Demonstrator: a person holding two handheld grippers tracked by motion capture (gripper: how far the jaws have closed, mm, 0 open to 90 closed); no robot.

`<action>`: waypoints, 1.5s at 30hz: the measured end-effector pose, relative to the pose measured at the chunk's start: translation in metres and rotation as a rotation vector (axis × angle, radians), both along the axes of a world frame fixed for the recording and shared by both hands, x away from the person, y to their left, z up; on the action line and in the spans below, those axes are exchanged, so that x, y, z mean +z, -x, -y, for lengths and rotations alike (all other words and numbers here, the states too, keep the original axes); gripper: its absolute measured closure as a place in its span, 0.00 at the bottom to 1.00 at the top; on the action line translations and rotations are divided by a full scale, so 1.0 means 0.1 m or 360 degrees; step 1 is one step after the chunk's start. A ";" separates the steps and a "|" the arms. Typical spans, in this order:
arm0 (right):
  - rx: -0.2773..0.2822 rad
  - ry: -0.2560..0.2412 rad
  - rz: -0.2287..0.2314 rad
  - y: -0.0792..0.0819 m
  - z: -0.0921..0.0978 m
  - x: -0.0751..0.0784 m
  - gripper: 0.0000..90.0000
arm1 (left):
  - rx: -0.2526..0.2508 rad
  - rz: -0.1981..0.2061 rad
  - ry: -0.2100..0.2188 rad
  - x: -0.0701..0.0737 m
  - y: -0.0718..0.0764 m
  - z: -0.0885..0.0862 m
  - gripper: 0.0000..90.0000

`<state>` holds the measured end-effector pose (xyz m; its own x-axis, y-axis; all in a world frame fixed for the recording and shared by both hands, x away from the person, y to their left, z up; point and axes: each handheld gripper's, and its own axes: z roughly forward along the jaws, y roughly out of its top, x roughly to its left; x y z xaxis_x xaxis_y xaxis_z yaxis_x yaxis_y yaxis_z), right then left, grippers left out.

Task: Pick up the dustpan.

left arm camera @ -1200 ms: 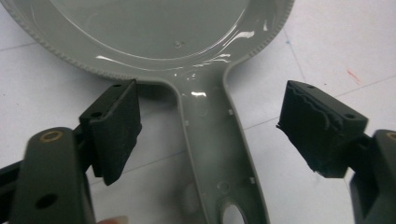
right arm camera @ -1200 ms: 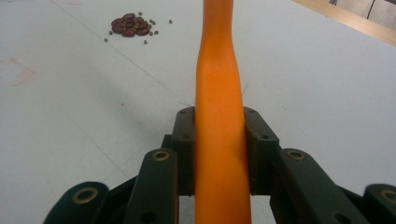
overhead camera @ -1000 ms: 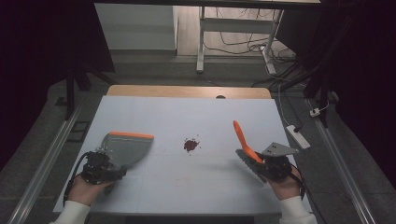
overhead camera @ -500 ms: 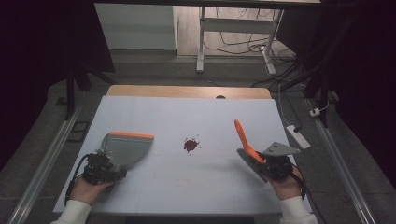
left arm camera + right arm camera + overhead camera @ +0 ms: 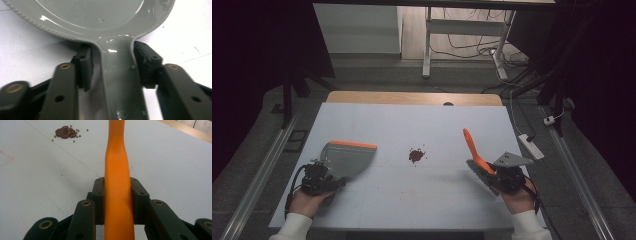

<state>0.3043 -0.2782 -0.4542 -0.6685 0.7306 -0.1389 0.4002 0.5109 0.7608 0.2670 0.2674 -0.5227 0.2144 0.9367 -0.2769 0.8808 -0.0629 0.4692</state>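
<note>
Brush slightly shifted — handle up-left, tilted

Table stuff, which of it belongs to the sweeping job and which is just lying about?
In the job: dustpan in the left gripper, brush in the right gripper, beans.
Lying about: power strip off the table's right edge, cables on the floor behind.

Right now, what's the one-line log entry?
left gripper: shut on dustpan | right gripper: shut on brush | beans: mid-table, untouched
</note>
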 end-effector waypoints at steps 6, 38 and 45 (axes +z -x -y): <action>-0.0006 -0.0001 -0.0003 0.00 0.01 0.00 0.78 | 0.0005 0.0009 -0.0001 -0.01 0.00 -0.03 0.67; -0.0017 -0.0018 0.0007 0.00 0.02 0.01 0.78 | -0.0087 0.0308 0.0081 0.12 0.10 -0.21 0.69; -0.0021 -0.0025 0.0016 0.00 0.01 0.02 0.78 | -0.0170 0.0364 0.0127 0.15 0.08 -0.25 0.69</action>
<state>0.3045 -0.2790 -0.4521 -0.6572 0.7417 -0.1340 0.3991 0.4933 0.7729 0.2595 0.2920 -0.5080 0.3762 0.8826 -0.2819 0.7418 -0.1046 0.6624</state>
